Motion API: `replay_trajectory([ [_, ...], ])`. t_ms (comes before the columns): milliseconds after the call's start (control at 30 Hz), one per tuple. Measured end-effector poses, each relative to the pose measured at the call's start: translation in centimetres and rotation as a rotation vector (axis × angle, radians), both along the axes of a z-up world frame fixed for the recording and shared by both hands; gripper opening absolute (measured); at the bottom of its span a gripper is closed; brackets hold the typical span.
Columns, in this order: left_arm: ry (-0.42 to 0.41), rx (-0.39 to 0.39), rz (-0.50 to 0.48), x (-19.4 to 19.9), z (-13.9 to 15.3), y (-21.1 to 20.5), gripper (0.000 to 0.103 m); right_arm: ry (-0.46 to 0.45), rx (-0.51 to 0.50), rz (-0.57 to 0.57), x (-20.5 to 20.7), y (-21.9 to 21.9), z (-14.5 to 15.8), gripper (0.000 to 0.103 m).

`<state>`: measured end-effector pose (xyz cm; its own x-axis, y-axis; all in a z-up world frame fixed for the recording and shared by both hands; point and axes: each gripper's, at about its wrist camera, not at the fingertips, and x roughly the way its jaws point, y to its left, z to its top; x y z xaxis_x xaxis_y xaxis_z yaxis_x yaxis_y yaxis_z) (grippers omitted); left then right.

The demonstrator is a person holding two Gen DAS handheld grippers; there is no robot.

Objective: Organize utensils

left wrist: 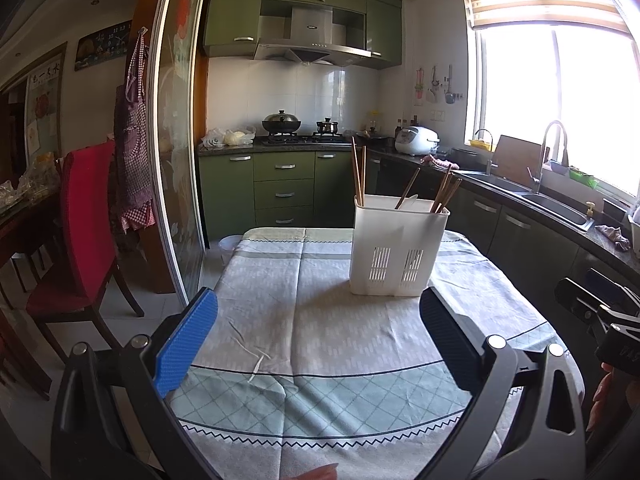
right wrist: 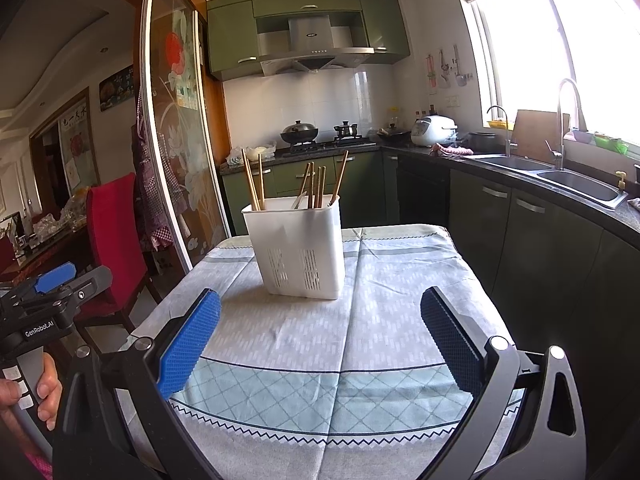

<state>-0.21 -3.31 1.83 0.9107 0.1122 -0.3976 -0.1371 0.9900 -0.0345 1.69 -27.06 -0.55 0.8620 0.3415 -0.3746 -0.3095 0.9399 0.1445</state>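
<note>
A white plastic utensil holder (left wrist: 398, 248) (right wrist: 298, 248) with slotted sides stands upright on the cloth-covered table (left wrist: 320, 340) (right wrist: 360, 332). Several brown chopsticks (left wrist: 357, 174) (right wrist: 316, 186) stick up out of its compartments, and a pale utensil handle shows among them. My left gripper (left wrist: 318, 312) hovers open above the table, short of the holder, with nothing between its blue pads. My right gripper (right wrist: 320, 312) is open too, empty, facing the holder from the near side. The left gripper's body (right wrist: 52, 288) shows at the left edge of the right wrist view, held by a hand (right wrist: 44, 392).
A red chair (left wrist: 86, 232) (right wrist: 114, 236) stands left of the table beside a glass sliding door (left wrist: 176, 140). Green cabinets, a stove with a wok (left wrist: 281, 122), a rice cooker (left wrist: 416, 140) and a sink counter (right wrist: 576, 184) line the back and right.
</note>
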Motion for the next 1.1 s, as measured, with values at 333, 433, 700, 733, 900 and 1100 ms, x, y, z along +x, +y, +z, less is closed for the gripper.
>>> replay_trajectory([
  [333, 0.011, 0.000, -0.001, 0.27, -0.18, 0.21, 0.096, 0.004, -0.003, 0.003, 0.11, 0.07, -0.12, 0.098],
  [433, 0.013, 0.001, -0.004, 0.30, -0.20, 0.22, 0.096, 0.006, -0.002, 0.003, 0.13, 0.09, -0.12, 0.098],
  [700, 0.013, -0.001, -0.011, 0.45, -0.21, -0.06, 0.096, 0.008, -0.004, 0.004, 0.26, 0.17, -0.30, 0.098],
  [733, 0.014, -0.002, -0.013, 0.47, -0.21, -0.10, 0.096, 0.008, -0.004, 0.004, 0.25, 0.16, -0.31, 0.098],
  [900, 0.026, -0.011, -0.025, 0.58, -0.33, -0.16, 0.096, 0.010, -0.004, 0.005, 0.32, 0.16, -0.36, 0.098],
  [1100, 0.035, -0.012, -0.036, 0.86, -0.38, -0.26, 0.096, 0.011, -0.004, 0.005, 0.40, 0.17, -0.47, 0.098],
])
